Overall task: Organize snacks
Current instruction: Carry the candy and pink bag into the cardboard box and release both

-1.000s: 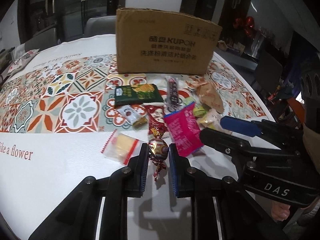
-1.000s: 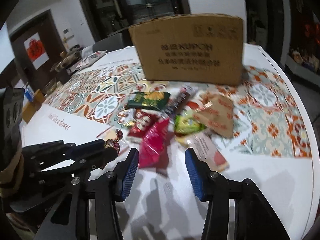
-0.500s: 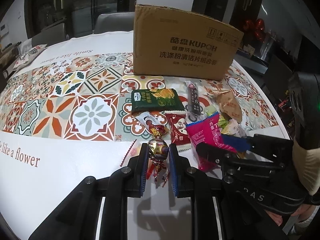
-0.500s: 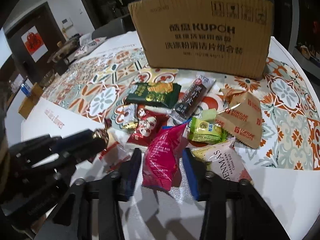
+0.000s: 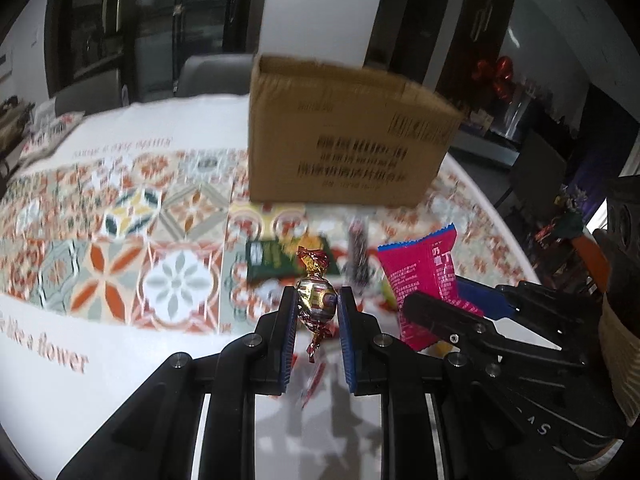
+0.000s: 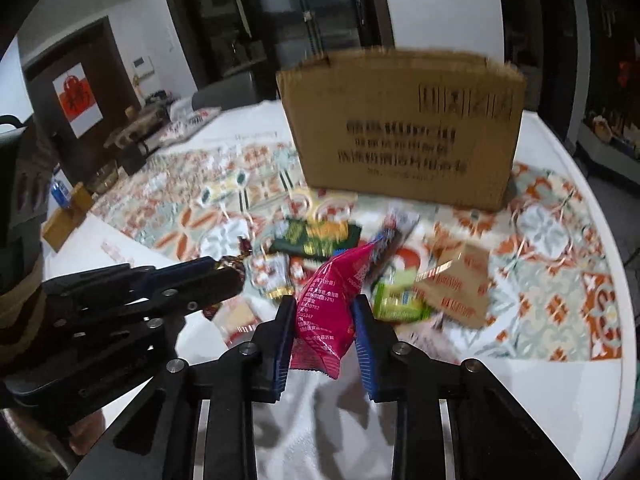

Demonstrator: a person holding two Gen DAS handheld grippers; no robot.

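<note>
Above the blurred snack pile (image 6: pixel 360 264): left jaws gripping foil candy (image 5: pixel 316 300); right, pink packet (image 6: pixel 328 308) (print unreadable).

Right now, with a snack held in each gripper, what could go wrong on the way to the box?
The left gripper pinches the round foil candy only at its sides, so it could squirt out. The right gripper holds the pink packet by its lower part; the top may flop and catch the cardboard box rim. Both grippers travel close together and might collide.
</note>
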